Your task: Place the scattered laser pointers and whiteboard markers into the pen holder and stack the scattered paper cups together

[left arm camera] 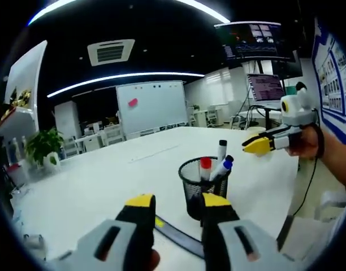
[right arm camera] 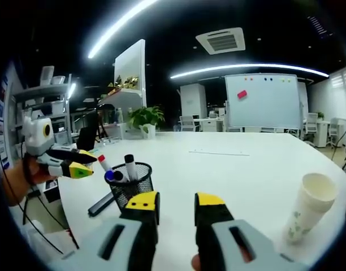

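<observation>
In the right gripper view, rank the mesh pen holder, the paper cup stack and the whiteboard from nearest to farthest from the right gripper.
From the right gripper:
1. Mesh pen holder, just left of its left jaw, markers standing in it.
2. Paper cup stack, out to the right on the table.
3. Whiteboard, far across the room, upper right.

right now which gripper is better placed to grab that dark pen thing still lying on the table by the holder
Left, probably. The left gripper hangs open just above the dark pointer lying beside the pen holder. The right gripper, also open, sits farther off, nearer the paper cups.
</observation>
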Action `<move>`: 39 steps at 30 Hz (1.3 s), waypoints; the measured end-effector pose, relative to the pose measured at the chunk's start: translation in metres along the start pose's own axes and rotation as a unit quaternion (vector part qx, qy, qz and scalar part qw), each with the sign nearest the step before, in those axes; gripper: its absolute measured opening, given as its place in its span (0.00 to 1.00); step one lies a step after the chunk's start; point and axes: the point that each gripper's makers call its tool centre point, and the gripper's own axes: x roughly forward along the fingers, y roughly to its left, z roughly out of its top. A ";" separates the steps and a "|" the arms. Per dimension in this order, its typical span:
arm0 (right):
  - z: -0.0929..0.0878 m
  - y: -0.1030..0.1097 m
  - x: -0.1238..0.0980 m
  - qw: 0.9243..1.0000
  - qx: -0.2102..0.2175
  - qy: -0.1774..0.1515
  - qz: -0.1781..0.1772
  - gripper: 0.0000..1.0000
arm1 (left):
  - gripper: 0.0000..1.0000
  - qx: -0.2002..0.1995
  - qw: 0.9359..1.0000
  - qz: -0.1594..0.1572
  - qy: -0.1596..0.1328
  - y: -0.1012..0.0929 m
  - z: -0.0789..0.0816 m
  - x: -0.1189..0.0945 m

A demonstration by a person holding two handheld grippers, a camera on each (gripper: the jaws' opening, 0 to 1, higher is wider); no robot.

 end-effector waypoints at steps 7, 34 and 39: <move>0.001 0.001 -0.001 1.000 0.001 -0.001 0.000 0.25 | 0.34 -0.014 1.000 0.018 0.020 0.003 -0.012 0.000; 0.006 0.000 -0.005 1.000 -0.005 0.001 -0.003 0.25 | 0.39 -0.037 0.996 0.024 0.080 -0.005 -0.057 -0.001; 0.007 0.000 -0.006 1.000 -0.010 0.002 -0.002 0.25 | 0.41 -0.042 0.995 0.026 0.083 -0.008 -0.062 -0.002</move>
